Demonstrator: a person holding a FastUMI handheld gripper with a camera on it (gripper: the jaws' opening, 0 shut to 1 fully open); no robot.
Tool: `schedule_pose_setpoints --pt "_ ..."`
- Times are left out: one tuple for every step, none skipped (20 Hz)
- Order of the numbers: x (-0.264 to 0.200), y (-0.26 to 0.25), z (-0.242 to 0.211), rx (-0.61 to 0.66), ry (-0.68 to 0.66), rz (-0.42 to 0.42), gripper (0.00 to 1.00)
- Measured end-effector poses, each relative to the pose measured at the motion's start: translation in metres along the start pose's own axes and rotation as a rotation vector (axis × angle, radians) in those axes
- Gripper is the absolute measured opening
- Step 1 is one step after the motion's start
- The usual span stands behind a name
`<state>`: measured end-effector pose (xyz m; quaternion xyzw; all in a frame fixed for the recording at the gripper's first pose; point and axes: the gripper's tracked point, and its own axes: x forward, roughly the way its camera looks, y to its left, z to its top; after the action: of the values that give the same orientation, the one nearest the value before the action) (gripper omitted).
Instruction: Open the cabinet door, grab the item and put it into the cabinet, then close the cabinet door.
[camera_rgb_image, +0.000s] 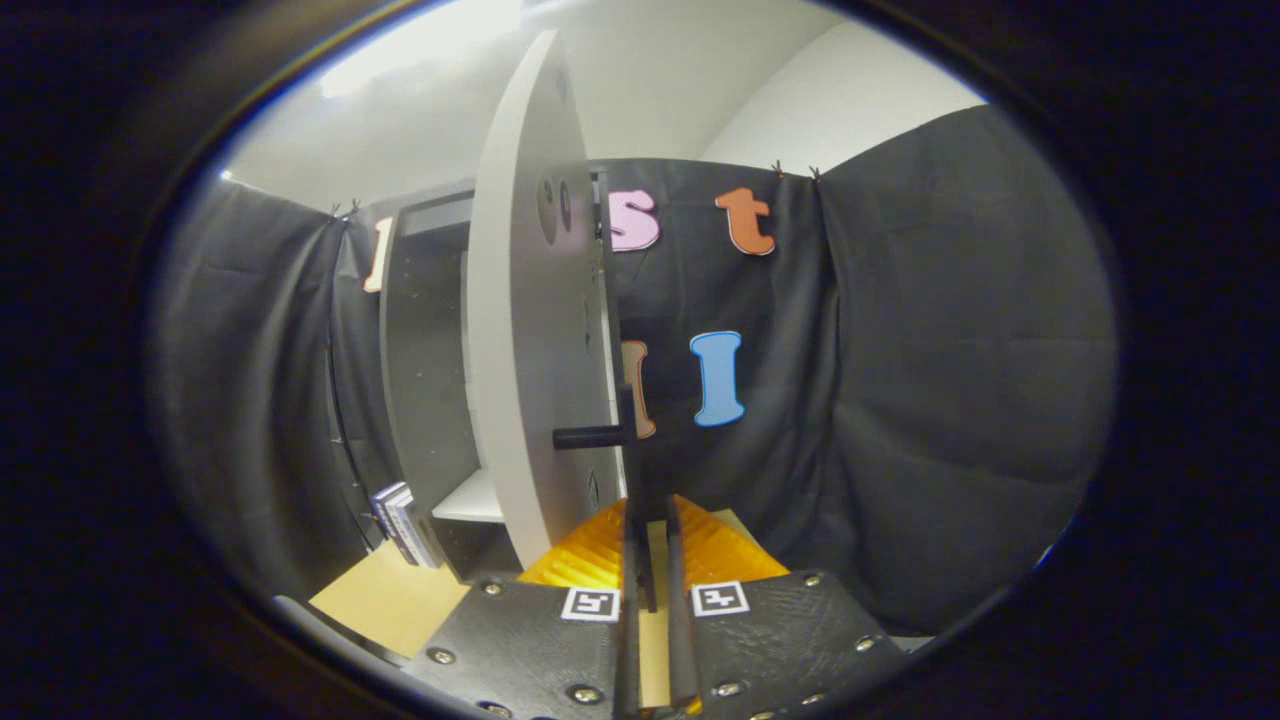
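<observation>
The cabinet door (525, 330) is seen swung wide open, its pale grey inner face turned toward the camera and its free edge standing almost edge-on just ahead of the gripper (650, 525). A black handle (628, 480) is mounted on that edge, with a short black peg (590, 437) jutting sideways from the door face at the handle's top. The two orange ribbed fingers (590, 550) are drawn close together, with only a narrow slot left between them, and the lower end of the handle is caught in that slot. The handle appears to be clenched, though whether both pads actually press on it cannot be told from here.

Behind the door, the dark grey cabinet (430, 350) is revealed, with a white shelf (472, 500) visible low inside. The item, a small stack of boxes or books (405, 522), is seen standing upright on the tan tabletop (390, 600), just beside the cabinet's front lower corner and well to the left of the fingers. It is untouched by the gripper. Black cloth (950, 350) is hung all around as the backdrop.
</observation>
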<state>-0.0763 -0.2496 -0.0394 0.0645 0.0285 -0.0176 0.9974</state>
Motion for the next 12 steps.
schedule_pose_setpoints --pt "0.000 0.000 0.000 0.001 -0.001 0.004 0.12" --pt "0.002 0.001 0.000 0.000 0.000 0.011 0.12" --pt "0.002 0.000 -0.001 0.003 0.000 0.016 0.12" --pt "0.002 -0.002 -0.001 0.003 0.003 0.022 0.12" --pt "0.001 -0.003 -0.001 -0.003 0.005 0.029 0.12" --pt "0.000 -0.005 -0.003 -0.009 0.015 0.027 0.12" --pt "-0.001 -0.008 -0.003 -0.020 0.014 0.019 0.12" --pt "-0.003 -0.015 -0.002 -0.027 0.012 0.007 0.12" --pt "-0.004 -0.021 -0.002 -0.031 0.012 -0.008 0.12" --pt "-0.009 -0.028 -0.002 -0.034 0.011 -0.020 0.12" --pt "-0.012 -0.030 -0.002 -0.028 0.014 -0.023 0.12" --pt "-0.013 -0.028 -0.003 -0.015 0.017 -0.014 0.12"
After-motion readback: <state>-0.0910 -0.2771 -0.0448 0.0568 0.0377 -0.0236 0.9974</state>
